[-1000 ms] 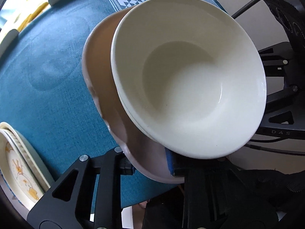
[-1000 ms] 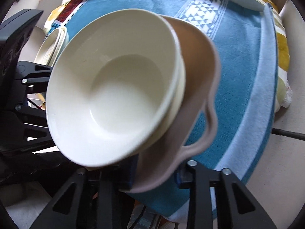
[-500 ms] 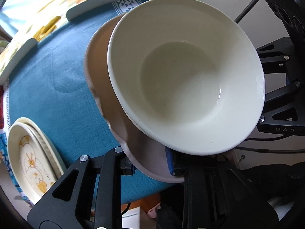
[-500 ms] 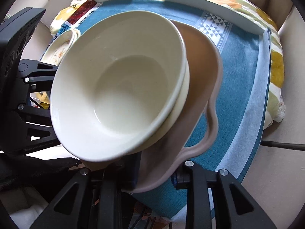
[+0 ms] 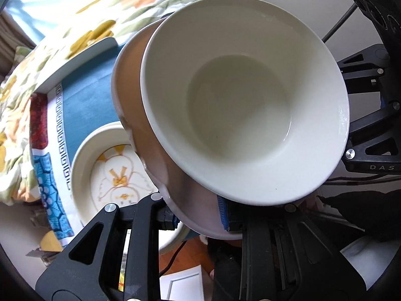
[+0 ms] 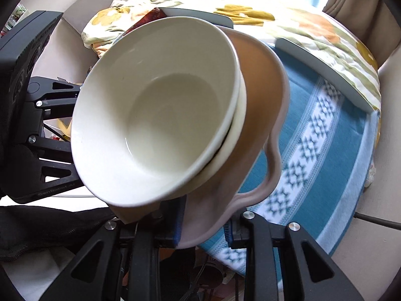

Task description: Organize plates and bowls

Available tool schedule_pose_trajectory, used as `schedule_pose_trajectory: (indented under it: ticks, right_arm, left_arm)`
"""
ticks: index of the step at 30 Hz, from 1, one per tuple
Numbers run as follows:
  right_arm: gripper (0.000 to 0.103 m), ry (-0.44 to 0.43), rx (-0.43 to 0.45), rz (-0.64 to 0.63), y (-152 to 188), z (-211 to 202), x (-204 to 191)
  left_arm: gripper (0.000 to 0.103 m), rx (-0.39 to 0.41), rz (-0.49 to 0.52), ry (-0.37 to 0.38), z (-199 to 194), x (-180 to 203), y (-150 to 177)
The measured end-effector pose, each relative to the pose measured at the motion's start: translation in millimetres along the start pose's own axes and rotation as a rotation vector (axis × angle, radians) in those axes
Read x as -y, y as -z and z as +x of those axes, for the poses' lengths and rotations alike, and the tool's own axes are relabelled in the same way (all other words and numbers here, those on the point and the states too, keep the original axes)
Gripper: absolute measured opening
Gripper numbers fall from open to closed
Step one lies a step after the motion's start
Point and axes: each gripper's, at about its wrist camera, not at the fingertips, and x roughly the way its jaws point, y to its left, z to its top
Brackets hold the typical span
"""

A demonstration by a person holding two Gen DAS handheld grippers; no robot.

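A blue woven cloth (image 6: 323,150) with white patterned bands covers the table, filling the right wrist view from 2 to 5 o'clock. In the left wrist view it shows at 9 o'clock. A floral bedspread (image 6: 250,2) lies beyond it at 12 o'clock.

A tan plate with a wavy handle-like rim (image 6: 263,115) hangs tilted above the cloth, carried between both tools. In the left wrist view the same plate (image 5: 130,75) runs from 11 down to 6 o'clock. On it sit two stacked white bowls, the upper bowl (image 6: 155,110) nested in a lower bowl (image 6: 238,135) whose rim peeks out at 3 o'clock. The upper bowl (image 5: 240,110) fills the centre of the left wrist view and looks empty.

The left gripper (image 5: 198,215) at 6 o'clock is clamped narrow on the plate's near edge, its blue pads pressing both faces. The right gripper (image 6: 205,223), also at 6 o'clock, pinches the opposite edge of the plate the same way.

A cream dish with a yellow cartoon print (image 5: 110,173) rests on the cloth at 8 o'clock in the left wrist view, below the raised plate.
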Motion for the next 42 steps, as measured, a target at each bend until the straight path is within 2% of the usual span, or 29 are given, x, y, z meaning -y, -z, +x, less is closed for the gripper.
schedule_pose_trajectory:
  ticks: [9, 18, 28, 36, 42]
  right_arm:
    - [0.024, -0.034, -0.006, 0.019, -56.8, 41.4, -75.6]
    - [0.024, -0.037, -0.025, 0.05, -75.2, 78.1, -114.5]
    - [0.024, -0.01, -0.027, 0.05, -76.9, 93.4, -126.2]
    - [0.024, 0.0, -0.029, 0.043, -77.3, 94.9, -127.6]
    - [0.024, 0.018, -0.035, 0.046, -76.1, 95.9, -128.2]
  left_arm:
    - [0.021, -0.056, 0.007, -0.022, 11.2, -92.6, 28.7]
    - [0.021, -0.104, -0.005, -0.009, 35.2, -131.3, 56.1]
    - [0.021, -0.138, -0.048, 0.018, 51.9, -144.1, 63.3]
    - [0.021, -0.155, -0.041, -0.048, 48.2, -137.3, 64.0]
    - [0.021, -0.179, -0.043, -0.066, 49.5, -135.0, 61.7]
